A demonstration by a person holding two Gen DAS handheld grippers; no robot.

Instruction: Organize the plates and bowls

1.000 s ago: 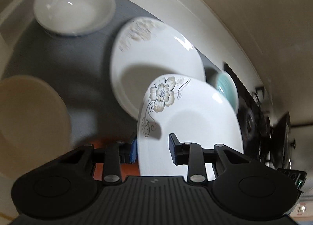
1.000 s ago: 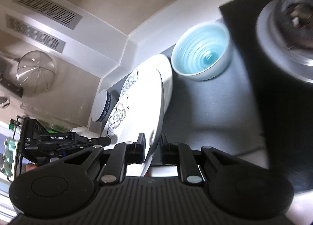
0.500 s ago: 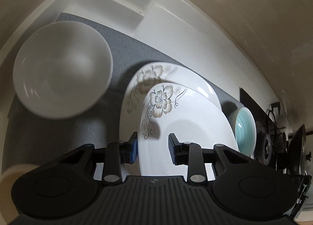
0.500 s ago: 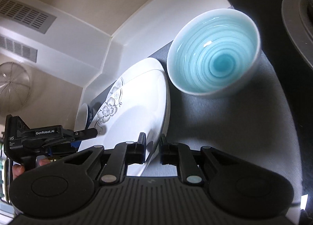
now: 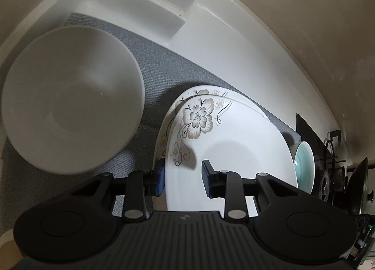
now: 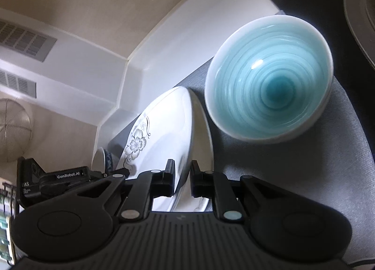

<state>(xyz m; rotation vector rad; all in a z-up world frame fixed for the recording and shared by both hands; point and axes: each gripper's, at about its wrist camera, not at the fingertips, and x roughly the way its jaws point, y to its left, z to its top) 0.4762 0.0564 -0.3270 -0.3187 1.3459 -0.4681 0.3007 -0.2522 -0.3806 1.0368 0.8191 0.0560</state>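
Note:
A white plate with a grey flower print (image 5: 234, 152) is held at two sides. My left gripper (image 5: 184, 179) is shut on its near rim, one finger under and one over. My right gripper (image 6: 182, 180) is shut on the opposite rim (image 6: 185, 152). The plate sits tilted just over a second flowered plate (image 5: 204, 90), whose edge shows beyond it (image 6: 206, 129); I cannot tell whether they touch. A large white bowl (image 5: 70, 98) stands to the left. A teal ribbed bowl (image 6: 269, 82) stands to the right on the grey mat (image 6: 304, 164).
The white counter wall (image 5: 234, 54) runs close behind the mat (image 5: 159, 63). A black stove (image 5: 328, 164) lies past the teal bowl (image 5: 303, 166). A small blue-patterned bowl (image 6: 103, 159) shows behind the plates, and a beige dish (image 5: 7, 246) sits at the lower left.
Both grippers carried the flowered plate across and down until it covers most of the second plate. The white bowl and the teal bowl have both come nearer. Both grips are unchanged.

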